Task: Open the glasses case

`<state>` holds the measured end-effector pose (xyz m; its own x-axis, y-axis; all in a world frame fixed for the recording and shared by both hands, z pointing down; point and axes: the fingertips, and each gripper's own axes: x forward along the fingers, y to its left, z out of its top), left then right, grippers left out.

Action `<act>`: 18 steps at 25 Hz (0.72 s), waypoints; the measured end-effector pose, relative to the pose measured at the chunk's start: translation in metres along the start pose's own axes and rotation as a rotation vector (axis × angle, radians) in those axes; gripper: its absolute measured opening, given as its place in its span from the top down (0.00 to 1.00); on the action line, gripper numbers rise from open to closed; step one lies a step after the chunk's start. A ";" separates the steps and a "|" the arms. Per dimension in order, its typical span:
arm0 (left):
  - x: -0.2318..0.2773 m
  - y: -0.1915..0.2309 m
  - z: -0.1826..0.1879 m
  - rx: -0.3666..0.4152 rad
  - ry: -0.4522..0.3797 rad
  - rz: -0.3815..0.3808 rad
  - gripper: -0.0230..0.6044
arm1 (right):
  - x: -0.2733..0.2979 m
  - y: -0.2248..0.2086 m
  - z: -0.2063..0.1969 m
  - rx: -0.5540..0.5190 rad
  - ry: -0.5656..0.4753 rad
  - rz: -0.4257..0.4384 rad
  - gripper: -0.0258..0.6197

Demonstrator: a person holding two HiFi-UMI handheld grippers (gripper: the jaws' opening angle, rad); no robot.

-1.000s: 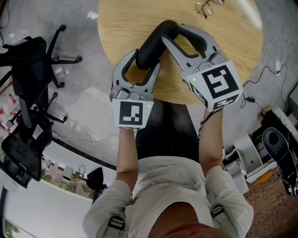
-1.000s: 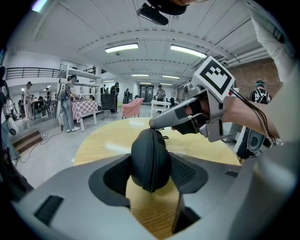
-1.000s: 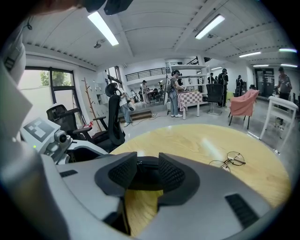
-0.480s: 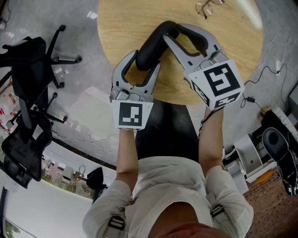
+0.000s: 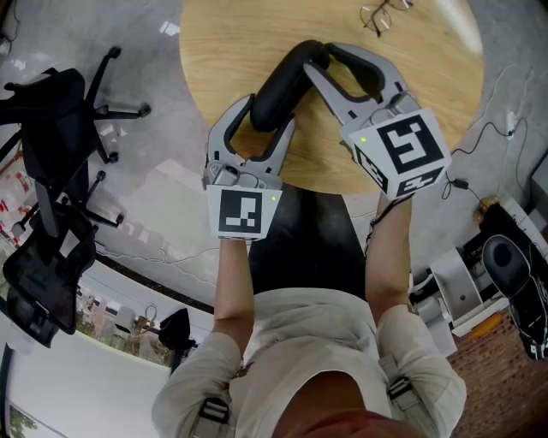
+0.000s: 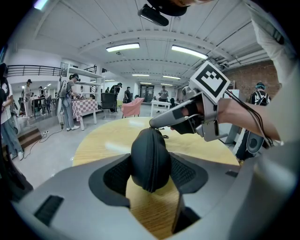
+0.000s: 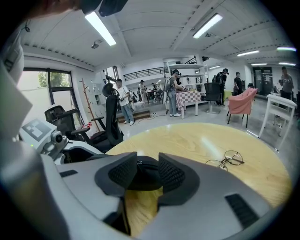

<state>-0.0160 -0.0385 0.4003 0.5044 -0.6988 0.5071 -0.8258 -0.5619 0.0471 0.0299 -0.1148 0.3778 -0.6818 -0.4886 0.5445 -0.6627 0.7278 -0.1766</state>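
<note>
On the far left, black office chairs (image 5: 51,128) stand on the grey floor. Next to them is a round wooden table (image 5: 231,43).

The left gripper (image 5: 267,115) reaches over the near edge of the table. Its jaws are spread wide, and both dark pads press on the sides of the glasses case (image 5: 282,85). So the left gripper is holding the near end of the case. A cube with black and white squares (image 5: 241,210) sits on the back of this gripper.

The glasses case is black and long with round ends. It slants from the left gripper up and to the right, over the table. In the left gripper view its zip runs down the middle and looks closed.

The right gripper (image 5: 312,60) comes in from the right and meets the far end of the case. Its jaws are close together, with only a small gap. That end of the case, by the little zip pull, sits in the gap, and the pads seem to pinch it.

Further right, a pair of thin round glasses (image 5: 377,13) lies on the far side of the table, well apart from the case. Past the table's right edge, cables and grey gear (image 5: 505,265) lie on the floor.
</note>
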 end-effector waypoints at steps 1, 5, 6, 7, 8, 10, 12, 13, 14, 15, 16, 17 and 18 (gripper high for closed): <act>0.000 0.000 0.000 0.000 0.002 0.000 0.54 | 0.000 -0.001 0.000 0.000 0.001 -0.002 0.71; 0.000 0.000 0.001 0.000 0.001 -0.001 0.54 | 0.000 -0.003 0.000 0.004 0.001 -0.005 0.71; 0.000 0.000 0.000 0.000 0.001 -0.001 0.54 | 0.000 -0.004 0.000 0.005 0.000 -0.005 0.71; 0.000 0.000 0.000 0.000 0.003 -0.001 0.54 | 0.000 -0.004 -0.001 0.006 -0.001 -0.005 0.71; 0.000 0.000 0.000 0.001 0.004 -0.001 0.54 | 0.001 -0.004 -0.001 0.008 -0.002 -0.004 0.71; 0.000 0.000 0.000 0.008 0.004 -0.002 0.54 | 0.001 -0.005 -0.001 0.012 -0.004 -0.001 0.71; 0.000 0.000 0.000 0.009 0.002 -0.002 0.54 | 0.001 -0.006 -0.001 0.014 -0.005 -0.002 0.71; 0.000 0.000 -0.001 0.006 0.003 -0.001 0.54 | 0.001 -0.006 -0.001 0.014 -0.005 -0.004 0.71; 0.000 0.000 -0.001 0.003 0.004 -0.001 0.54 | 0.001 -0.007 -0.002 0.014 -0.005 -0.005 0.71; -0.001 0.000 -0.001 0.001 0.005 -0.001 0.54 | 0.001 -0.007 -0.002 0.014 -0.005 -0.006 0.71; -0.001 0.000 -0.001 0.000 0.004 -0.001 0.54 | 0.001 -0.007 -0.002 0.015 -0.005 -0.006 0.71; -0.001 -0.001 -0.001 -0.002 0.004 -0.001 0.54 | 0.002 -0.008 -0.002 0.017 -0.006 -0.006 0.71; 0.000 -0.001 -0.001 -0.003 0.003 -0.001 0.54 | 0.002 -0.008 -0.002 0.019 -0.006 -0.005 0.71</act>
<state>-0.0161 -0.0374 0.4013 0.5049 -0.6968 0.5095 -0.8259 -0.5616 0.0503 0.0345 -0.1208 0.3817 -0.6802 -0.4956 0.5401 -0.6719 0.7162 -0.1889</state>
